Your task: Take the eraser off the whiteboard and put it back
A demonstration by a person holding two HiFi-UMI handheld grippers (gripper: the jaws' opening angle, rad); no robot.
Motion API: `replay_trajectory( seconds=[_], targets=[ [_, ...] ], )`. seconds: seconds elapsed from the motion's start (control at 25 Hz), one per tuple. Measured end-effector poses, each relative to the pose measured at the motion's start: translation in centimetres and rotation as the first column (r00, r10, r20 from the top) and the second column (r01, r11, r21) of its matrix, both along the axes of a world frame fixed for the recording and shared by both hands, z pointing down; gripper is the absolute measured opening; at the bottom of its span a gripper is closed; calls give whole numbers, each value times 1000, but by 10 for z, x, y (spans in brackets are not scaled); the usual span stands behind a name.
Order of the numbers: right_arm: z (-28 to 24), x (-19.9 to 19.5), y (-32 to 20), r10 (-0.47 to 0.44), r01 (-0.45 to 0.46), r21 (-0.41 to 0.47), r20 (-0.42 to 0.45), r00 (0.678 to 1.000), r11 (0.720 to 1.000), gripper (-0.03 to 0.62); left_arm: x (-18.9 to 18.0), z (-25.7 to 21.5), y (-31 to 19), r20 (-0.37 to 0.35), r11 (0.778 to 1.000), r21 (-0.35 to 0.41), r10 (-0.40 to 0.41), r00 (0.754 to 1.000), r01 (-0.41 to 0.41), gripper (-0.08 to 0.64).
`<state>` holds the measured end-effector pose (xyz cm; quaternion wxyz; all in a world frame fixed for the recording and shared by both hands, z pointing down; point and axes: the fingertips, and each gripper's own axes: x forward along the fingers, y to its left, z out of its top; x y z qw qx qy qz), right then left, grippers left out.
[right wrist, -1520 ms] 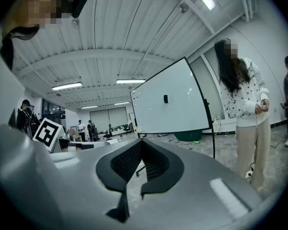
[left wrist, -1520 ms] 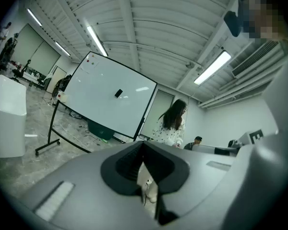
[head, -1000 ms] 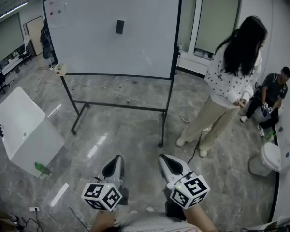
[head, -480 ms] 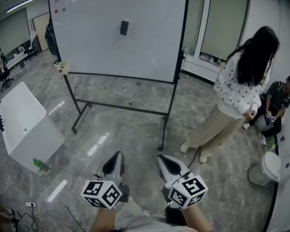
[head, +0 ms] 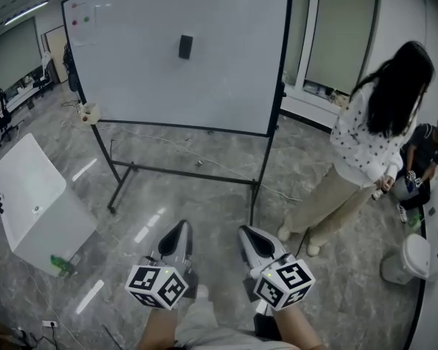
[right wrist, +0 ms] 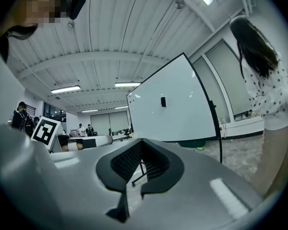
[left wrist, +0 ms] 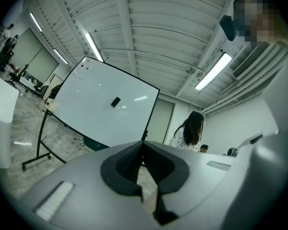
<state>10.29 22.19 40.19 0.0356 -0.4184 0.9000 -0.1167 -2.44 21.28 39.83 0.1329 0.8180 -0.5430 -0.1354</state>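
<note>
- The eraser (head: 185,47) is stuck high on the whiteboard (head: 226,64), well apart from both tools and not yet in reach.
- The left gripper (head: 179,232) and right gripper (head: 250,236) are held low, side by side, aimed at the board. Each has its jaws pressed together on nothing, probably because they are only being carried on the approach.
- The floor (head: 204,195) is glossy grey stone, and a person (head: 365,137) stands to the right of the board.
</note>
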Motion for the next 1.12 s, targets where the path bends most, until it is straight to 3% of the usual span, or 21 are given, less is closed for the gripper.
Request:
replay_trajectory(
  seconds=[0.56,0.8,1.12],
  targets=[
    [-10,-66,-162,47,-47,16,5,999,999,2,-53,-24,-176,84,996,60,55,995,-60,0],
    [-18,-70,-203,58,-58,23,9,998,998,2,-57,-41,-228,143,992,103,51,988,-66,0],
    [-14,-68,-275,44,-44,3,24,999,999,2,-60,-34,-300,178,996,84,-2,984,-14,0]
  ],
)
